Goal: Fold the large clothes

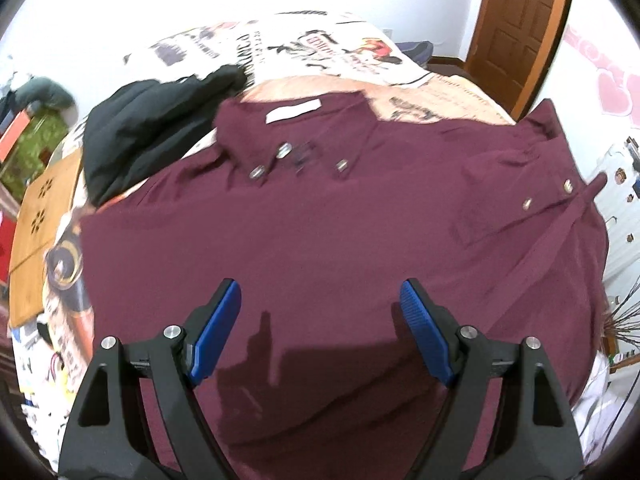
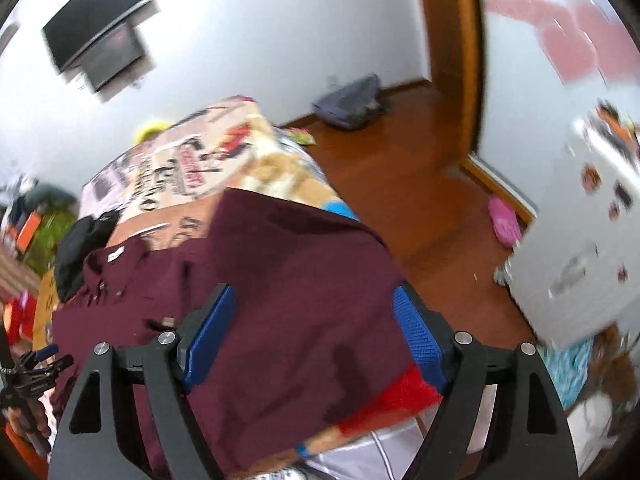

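Observation:
A maroon button-down shirt lies spread on the bed, front up, its collar toward the far side and a cuffed sleeve folded across its right part. My left gripper hovers over the shirt's lower middle, open, with only the cloth below showing between its blue pads. In the right wrist view the same shirt covers the bed's near right corner. My right gripper is open above that side with nothing between its fingers. The other gripper shows at the far left.
A black garment lies left of the collar. The patterned bedspread runs to the far wall. A wooden board sits at the bed's left edge. Wooden floor, a door frame, a pink slipper and a white cabinet lie to the right.

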`<state>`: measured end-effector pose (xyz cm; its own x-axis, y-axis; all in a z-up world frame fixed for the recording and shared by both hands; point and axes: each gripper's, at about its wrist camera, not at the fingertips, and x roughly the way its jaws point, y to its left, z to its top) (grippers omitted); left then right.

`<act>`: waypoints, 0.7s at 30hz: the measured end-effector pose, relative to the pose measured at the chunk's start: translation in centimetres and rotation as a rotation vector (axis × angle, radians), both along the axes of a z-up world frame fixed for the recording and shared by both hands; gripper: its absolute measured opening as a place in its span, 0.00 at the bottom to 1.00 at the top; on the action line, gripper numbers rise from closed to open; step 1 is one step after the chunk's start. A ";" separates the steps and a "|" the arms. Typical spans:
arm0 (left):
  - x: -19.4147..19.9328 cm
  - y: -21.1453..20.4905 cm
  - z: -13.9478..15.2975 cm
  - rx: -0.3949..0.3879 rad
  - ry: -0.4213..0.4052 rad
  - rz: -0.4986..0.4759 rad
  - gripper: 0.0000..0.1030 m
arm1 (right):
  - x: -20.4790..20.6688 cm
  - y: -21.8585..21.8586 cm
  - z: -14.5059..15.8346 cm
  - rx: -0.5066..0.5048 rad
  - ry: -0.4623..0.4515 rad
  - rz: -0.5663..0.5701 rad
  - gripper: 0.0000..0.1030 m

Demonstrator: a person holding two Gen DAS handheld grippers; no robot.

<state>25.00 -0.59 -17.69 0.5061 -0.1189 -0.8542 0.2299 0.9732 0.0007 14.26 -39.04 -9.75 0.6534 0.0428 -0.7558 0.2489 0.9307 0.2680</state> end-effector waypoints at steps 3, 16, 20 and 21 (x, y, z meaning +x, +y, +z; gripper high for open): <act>1.5 -2.5 0.7 -0.020 -0.006 -0.016 0.79 | -0.6 -2.2 -2.5 0.073 0.039 -0.052 0.76; 2.9 -9.1 -2.1 -0.029 0.067 -0.091 0.79 | 0.0 -4.7 -10.4 0.409 0.130 -0.112 0.66; 2.7 -8.6 -2.6 -0.030 0.075 -0.083 0.79 | 0.5 -5.6 -10.4 0.415 0.113 -0.185 0.32; 2.6 -8.4 -2.5 -0.032 0.074 -0.077 0.79 | 0.6 -6.0 -10.8 0.423 0.121 -0.206 0.20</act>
